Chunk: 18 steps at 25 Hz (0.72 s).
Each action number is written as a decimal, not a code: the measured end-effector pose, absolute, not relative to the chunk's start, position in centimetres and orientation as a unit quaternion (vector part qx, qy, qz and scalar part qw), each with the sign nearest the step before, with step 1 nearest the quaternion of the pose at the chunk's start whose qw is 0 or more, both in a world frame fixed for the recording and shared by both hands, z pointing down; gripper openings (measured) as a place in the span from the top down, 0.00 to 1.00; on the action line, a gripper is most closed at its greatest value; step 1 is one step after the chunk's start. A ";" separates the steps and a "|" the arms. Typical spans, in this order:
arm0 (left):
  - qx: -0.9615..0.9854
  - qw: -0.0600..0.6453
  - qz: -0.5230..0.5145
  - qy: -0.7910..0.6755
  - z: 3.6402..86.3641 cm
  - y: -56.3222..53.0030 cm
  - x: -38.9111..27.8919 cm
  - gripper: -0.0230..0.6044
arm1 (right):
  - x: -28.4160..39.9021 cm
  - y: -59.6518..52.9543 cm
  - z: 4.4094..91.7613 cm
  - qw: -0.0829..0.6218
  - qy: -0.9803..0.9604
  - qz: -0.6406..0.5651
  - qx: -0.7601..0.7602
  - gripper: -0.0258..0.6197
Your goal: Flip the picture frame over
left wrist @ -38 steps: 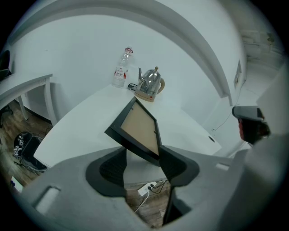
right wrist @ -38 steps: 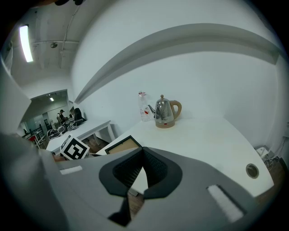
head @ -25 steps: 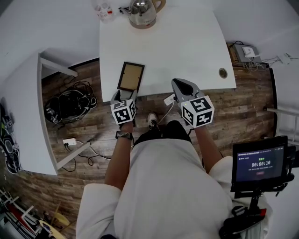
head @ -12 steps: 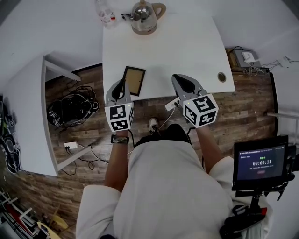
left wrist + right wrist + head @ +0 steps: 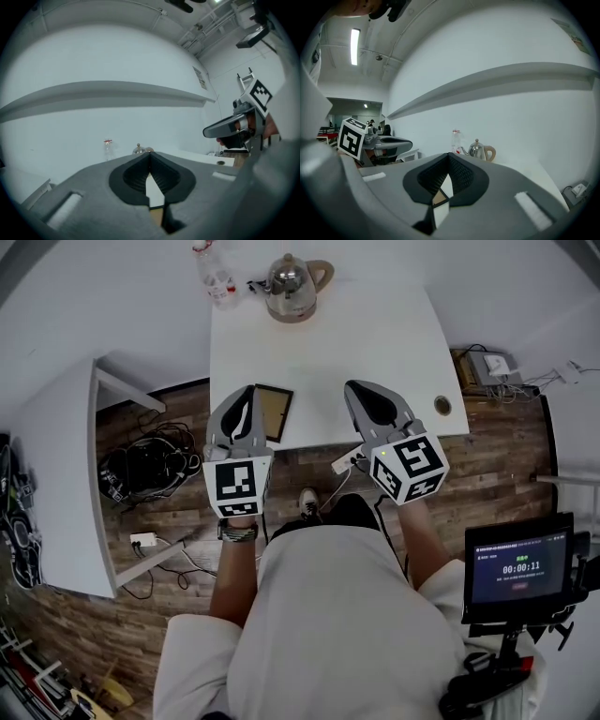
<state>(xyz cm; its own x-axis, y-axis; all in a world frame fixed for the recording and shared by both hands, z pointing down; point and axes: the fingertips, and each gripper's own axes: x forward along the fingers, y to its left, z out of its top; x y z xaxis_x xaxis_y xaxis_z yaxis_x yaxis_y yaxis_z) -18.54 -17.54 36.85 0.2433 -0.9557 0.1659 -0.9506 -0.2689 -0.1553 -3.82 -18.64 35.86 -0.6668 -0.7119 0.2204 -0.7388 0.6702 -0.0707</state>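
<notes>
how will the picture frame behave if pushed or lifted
The picture frame looks thin and rigid, so it likely lifts as one stiff piece. Flat on the smooth white table, it may slide rather than tip. It lies near the front edge, so a push might drop it.

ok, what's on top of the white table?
A picture frame near the front edge, a kettle and a bottle at the far edge. The left gripper covers the frame's left side in the head view.

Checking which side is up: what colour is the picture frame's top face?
The picture frame shows tan-brown with a dark rim; clearest in the head view.
</notes>
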 end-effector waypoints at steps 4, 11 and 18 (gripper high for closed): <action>-0.788 0.019 -0.114 0.604 35.7 -17.6 -18.2 0.96 | -3.4 -19.0 34.7 0.075 -0.910 0.069 0.403 0.96; -0.782 0.041 -0.140 0.605 35.6 -17.7 -17.7 0.96 | -3.2 -19.0 34.1 0.067 -0.912 0.063 0.399 0.96; -0.786 0.038 -0.138 0.601 35.3 -18.0 -17.3 0.96 | -3.0 -19.4 33.9 0.071 -0.909 0.062 0.405 0.96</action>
